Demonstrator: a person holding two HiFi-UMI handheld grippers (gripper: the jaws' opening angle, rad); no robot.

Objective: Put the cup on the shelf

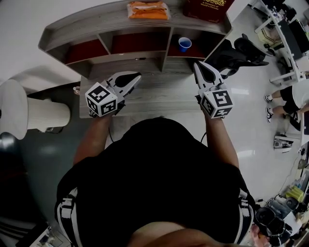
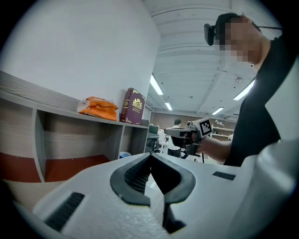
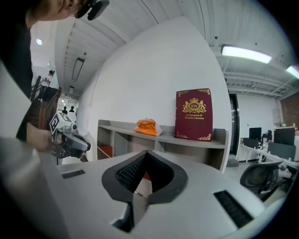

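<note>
A small blue cup (image 1: 184, 44) stands upright in the right-hand compartment of the low wooden shelf unit (image 1: 91, 29); the left gripper view shows this cup (image 2: 124, 154) small, past the jaw tips. My left gripper (image 1: 138, 75) hovers in front of the middle compartments, jaws together and holding nothing. My right gripper (image 1: 196, 64) is just in front of the cup's compartment, apart from the cup, shut and holding nothing. In their own views the left gripper (image 2: 150, 155) and right gripper (image 3: 146, 152) show their pads meeting at the tips.
On the shelf top lie an orange packet (image 1: 148, 10) and a dark red book (image 1: 205, 8). A black office chair (image 1: 239, 52) stands right of the shelf. A white ribbed cylinder (image 1: 46, 115) is at the left. Desks and a seated person's legs (image 1: 285, 99) are far right.
</note>
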